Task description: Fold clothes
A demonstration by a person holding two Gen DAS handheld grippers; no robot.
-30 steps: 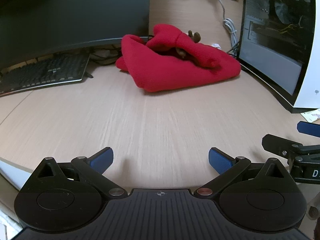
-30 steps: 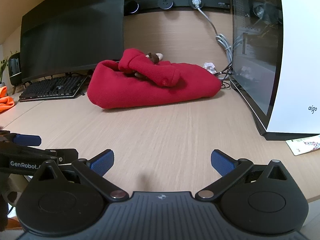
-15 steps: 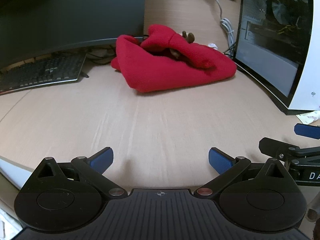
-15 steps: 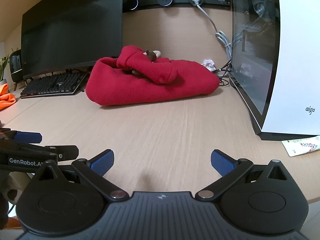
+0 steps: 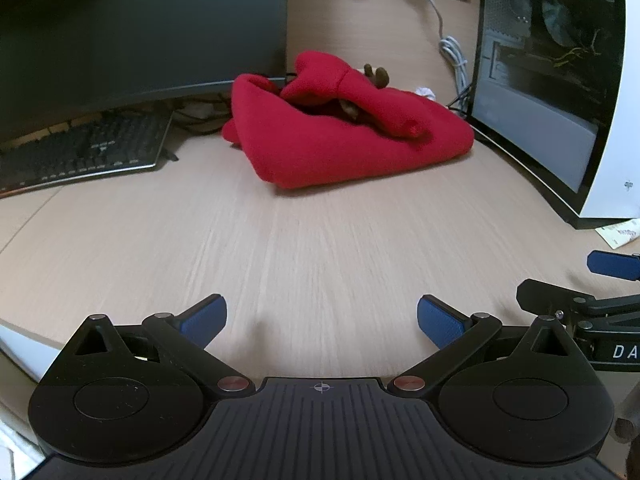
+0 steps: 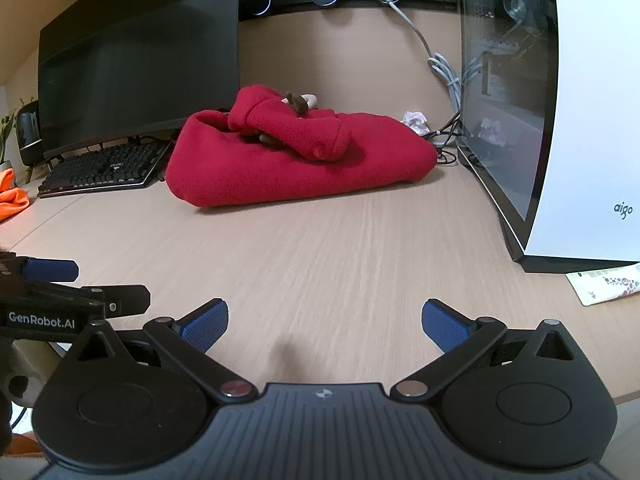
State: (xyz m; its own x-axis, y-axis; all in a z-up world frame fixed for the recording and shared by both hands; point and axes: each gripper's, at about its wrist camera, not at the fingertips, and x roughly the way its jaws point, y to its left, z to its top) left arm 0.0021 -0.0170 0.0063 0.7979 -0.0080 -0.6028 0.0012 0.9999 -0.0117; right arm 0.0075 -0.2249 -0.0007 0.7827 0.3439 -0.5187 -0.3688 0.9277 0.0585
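A red fleece garment [image 5: 344, 140] lies folded in a bundle at the back of the wooden desk [image 5: 320, 248], with a sleeve laid across its top; it also shows in the right wrist view [image 6: 296, 160]. A small brown and beige object [image 6: 300, 101] pokes out at its top. My left gripper [image 5: 320, 320] is open and empty, low over the desk's front, well short of the garment. My right gripper [image 6: 325, 322] is open and empty beside it. Each gripper shows at the edge of the other's view.
A dark monitor [image 5: 132, 28] and keyboard [image 5: 84, 152] stand at the back left. A white computer case [image 6: 560, 112] with a glass side stands at the right, cables [image 6: 444, 76] behind it. A paper packet [image 6: 604, 284] lies by the case. An orange cloth [image 6: 12, 196] lies far left.
Both grippers have drawn back a little and tilted, so the red garment sits slightly farther and more to the left in the left wrist view. The garment itself has not moved.
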